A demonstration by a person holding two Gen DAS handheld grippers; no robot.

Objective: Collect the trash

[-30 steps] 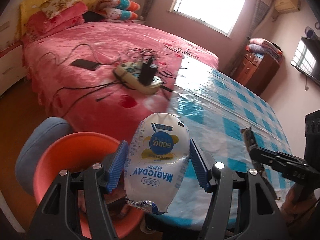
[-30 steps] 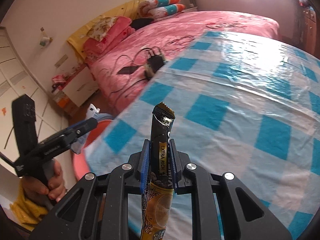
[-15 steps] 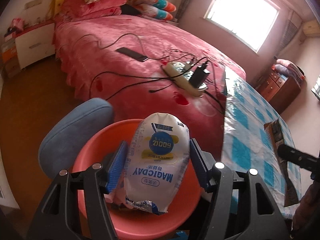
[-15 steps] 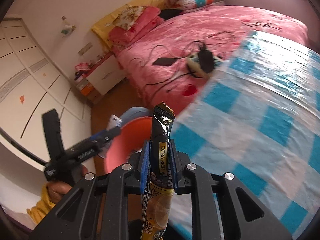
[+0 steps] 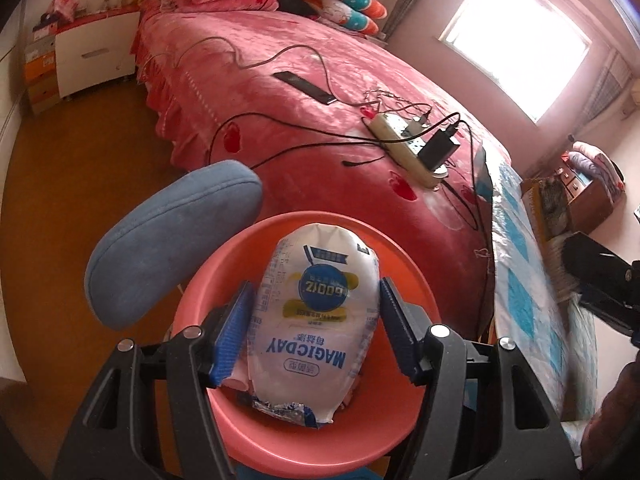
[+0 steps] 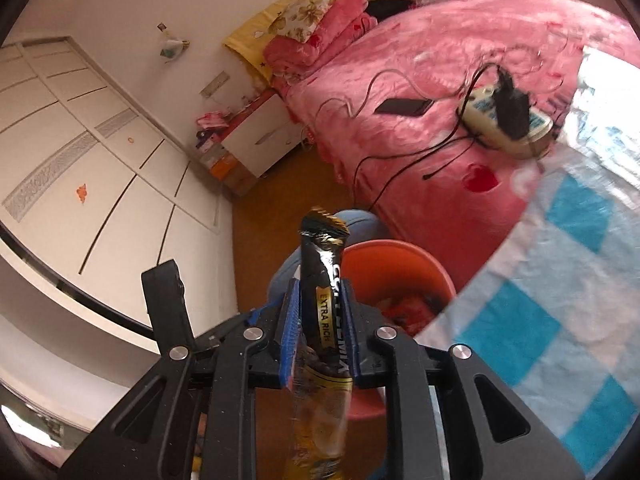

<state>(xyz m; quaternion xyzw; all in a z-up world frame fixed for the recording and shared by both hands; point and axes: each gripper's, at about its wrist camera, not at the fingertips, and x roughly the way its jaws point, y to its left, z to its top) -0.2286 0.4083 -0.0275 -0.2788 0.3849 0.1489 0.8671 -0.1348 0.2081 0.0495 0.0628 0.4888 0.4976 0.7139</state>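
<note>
Bedside orange bin [image 5: 416, 276] below — left tool [image 5: 316, 332] clamps white packet [image 5: 316, 320], right tool [image 6: 318, 328] black wrapper [image 6: 322, 280].

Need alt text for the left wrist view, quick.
The left gripper holds a white MAGICDAY wrapper directly above an orange basin. A blue cushion sits beside the basin, with a pink bed strewn with cables beyond.

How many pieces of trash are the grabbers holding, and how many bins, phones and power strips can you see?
Trash wrappers held: 2, the white MAGICDAY bag in the left gripper, the black-and-gold sachet in the right gripper
Orange bins: 1
Phones: 1
Power strips: 1
Total: 5
</note>
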